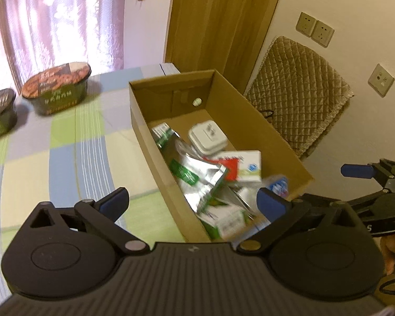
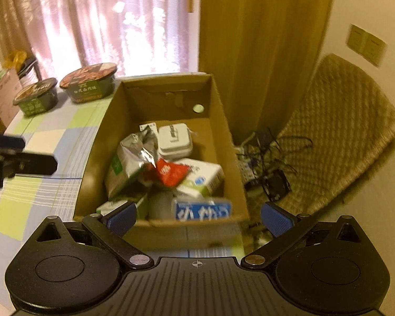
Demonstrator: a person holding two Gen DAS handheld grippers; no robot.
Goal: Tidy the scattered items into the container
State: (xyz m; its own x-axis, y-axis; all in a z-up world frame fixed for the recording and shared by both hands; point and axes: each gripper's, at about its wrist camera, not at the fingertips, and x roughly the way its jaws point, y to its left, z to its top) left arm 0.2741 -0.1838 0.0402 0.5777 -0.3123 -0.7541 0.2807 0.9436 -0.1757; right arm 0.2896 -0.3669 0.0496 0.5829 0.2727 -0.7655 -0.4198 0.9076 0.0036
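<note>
A brown cardboard box [image 1: 252, 110] [image 2: 221, 121] stands at the table's right edge. Inside lie a white plug adapter [image 1: 207, 137] [image 2: 174, 142], a silver foil pouch [image 1: 197, 176] [image 2: 134, 155], a white carton with a red patch [image 1: 243, 167] [image 2: 197, 175], green-and-white packs [image 1: 223, 221] [image 2: 118, 208] and a blue-labelled packet [image 2: 203, 212]. My left gripper [image 1: 193, 201] hangs open over the box's near end, nothing between its fingers. My right gripper [image 2: 198, 217] is open just before the box's near wall, also empty. Each gripper shows at the edge of the other's view.
Two green instant-noodle bowls [image 1: 56, 89] [image 2: 89, 83] stand at the back left on the checked tablecloth [image 1: 65, 152]. A quilted chair [image 1: 300, 94] [image 2: 342, 137] is right of the box, with tangled cables [image 2: 266, 166] on the floor. Curtains and a wooden door stand behind.
</note>
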